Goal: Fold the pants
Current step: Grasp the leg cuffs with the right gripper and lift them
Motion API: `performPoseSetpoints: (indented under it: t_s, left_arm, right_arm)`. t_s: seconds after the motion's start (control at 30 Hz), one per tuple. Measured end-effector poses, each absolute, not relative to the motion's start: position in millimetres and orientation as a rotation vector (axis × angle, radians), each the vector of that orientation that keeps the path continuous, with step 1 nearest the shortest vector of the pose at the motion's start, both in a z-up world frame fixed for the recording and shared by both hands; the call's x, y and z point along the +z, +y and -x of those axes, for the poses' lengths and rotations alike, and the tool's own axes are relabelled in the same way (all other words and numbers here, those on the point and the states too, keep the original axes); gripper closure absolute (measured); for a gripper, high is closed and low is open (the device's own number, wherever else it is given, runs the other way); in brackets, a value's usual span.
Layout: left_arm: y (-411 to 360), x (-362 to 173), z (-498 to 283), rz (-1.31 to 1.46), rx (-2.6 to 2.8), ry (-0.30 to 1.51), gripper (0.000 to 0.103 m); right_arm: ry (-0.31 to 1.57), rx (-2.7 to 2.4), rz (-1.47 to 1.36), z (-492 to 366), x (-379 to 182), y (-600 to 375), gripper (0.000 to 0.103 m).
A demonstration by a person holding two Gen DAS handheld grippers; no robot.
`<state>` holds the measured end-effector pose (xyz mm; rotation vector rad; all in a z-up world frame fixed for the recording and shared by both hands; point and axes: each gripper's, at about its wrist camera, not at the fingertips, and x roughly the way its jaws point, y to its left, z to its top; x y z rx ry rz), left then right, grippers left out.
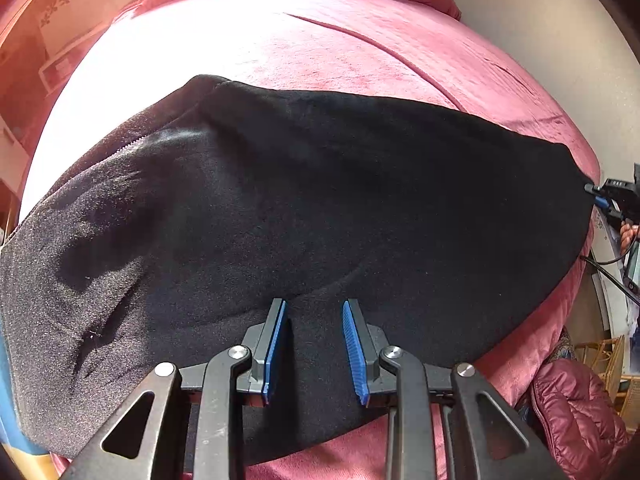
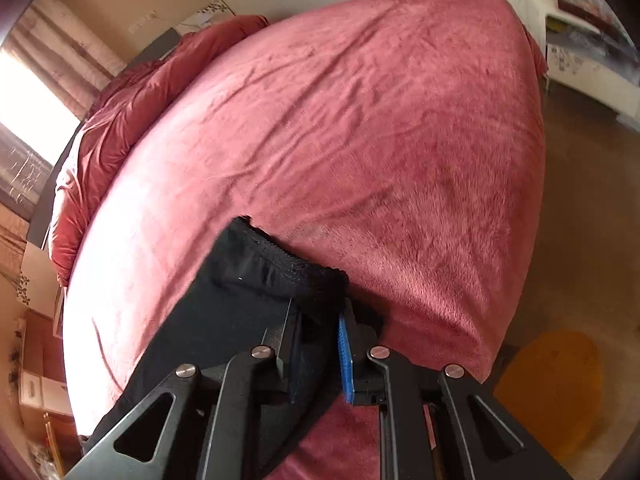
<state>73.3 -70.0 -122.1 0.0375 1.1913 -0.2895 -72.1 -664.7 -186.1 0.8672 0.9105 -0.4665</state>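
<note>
Black fleece pants [image 1: 304, 208] lie spread across the pink bed cover [image 1: 320, 40], stretching from the left edge to the right. My left gripper [image 1: 315, 308] is open just above the pants' near edge, with cloth between its blue pads and nothing gripped. My right gripper [image 2: 320, 320] has the pants' black waistband end [image 2: 280, 268] between its fingers, which look closed on the cloth. It also shows in the left wrist view [image 1: 600, 196] at the pants' far right tip.
A folded pink duvet [image 2: 120, 100] lies along the bed's far side. A maroon puffer jacket [image 1: 576, 412] sits off the bed at lower right. An orange round stool [image 2: 552, 392] stands on the floor. White shelves [image 2: 580, 52] stand by the wall.
</note>
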Motion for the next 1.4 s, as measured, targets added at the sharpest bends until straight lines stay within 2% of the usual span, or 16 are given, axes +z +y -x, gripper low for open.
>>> performPoseSetpoints:
  t_s: [0.17,0.2,0.23,0.3,0.5,0.63,0.97,1.4]
  left_arm:
    - [-66,-126,-72,-0.028,-0.281,1.191,0.074]
    - [-67,-127,-71,-0.034,-0.280,1.185,0.074]
    - [-68,-127,-70,-0.040,-0.278,1.182,0.074]
    - [-69,-128,-68,-0.045,-0.274,1.179,0.073]
    - [-76,-128,-64,-0.053,-0.251,1.171,0.071]
    - [-76,-129,-63,-0.040,-0.245,1.166,0.071]
    - [-73,-132,-59,-0.014,-0.253,1.157,0.065]
    - [-75,-135,-57,-0.014,-0.255,1.160,0.065]
  right_arm:
    - [0.934,-0.482,-0.889,87,-195,-659,0.084]
    - [0.931,-0.478,-0.893,90,-193,-658,0.079]
    - [0.926,-0.482,-0.893,96,-188,-656,0.066]
    - [0.902,-0.487,-0.896,105,-182,-653,0.049]
    - [0.881,-0.342,-1.012,121,-197,-632,0.048]
    - [0.837,-0.328,-1.071,120,-211,-630,0.043]
    - [0.758,-0.298,-1.216,138,-223,-636,0.045]
    - [0.698,-0.284,-1.306,126,-231,-636,0.042]
